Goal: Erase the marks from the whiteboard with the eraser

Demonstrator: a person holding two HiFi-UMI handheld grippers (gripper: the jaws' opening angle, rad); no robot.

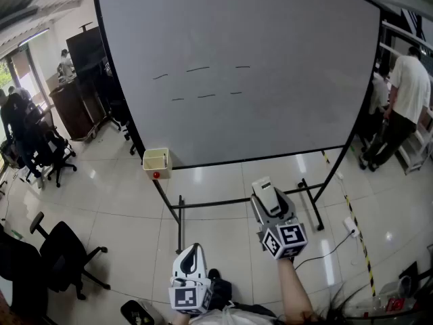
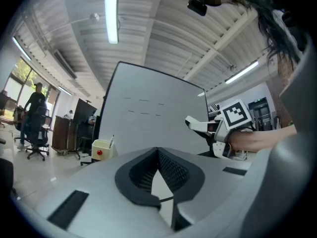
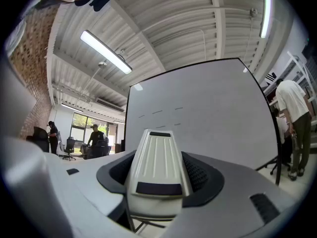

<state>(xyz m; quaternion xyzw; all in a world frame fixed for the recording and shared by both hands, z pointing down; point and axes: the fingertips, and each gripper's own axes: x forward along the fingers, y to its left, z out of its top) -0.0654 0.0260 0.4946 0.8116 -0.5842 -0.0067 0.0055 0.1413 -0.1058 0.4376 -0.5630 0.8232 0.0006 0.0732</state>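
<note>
A large whiteboard (image 1: 257,32) on a black stand carries several short dark dashes (image 1: 198,68) in two rows near its middle. My right gripper (image 1: 265,196) is shut on a white ribbed eraser (image 3: 158,170), held below and in front of the board's lower edge, apart from it. The eraser (image 1: 267,193) points toward the board. My left gripper (image 1: 192,257) hangs lower and to the left, shut with nothing between its jaws. In the left gripper view my left gripper (image 2: 157,168) has its pads meeting, and the right gripper (image 2: 198,125) shows to the right.
A small cream tray (image 1: 156,161) with a red dot hangs at the board's lower left corner. The stand's legs (image 1: 180,222) spread over the glossy tiled floor. Office chairs (image 1: 64,259) stand at left. A person (image 1: 406,100) works at shelving on the right.
</note>
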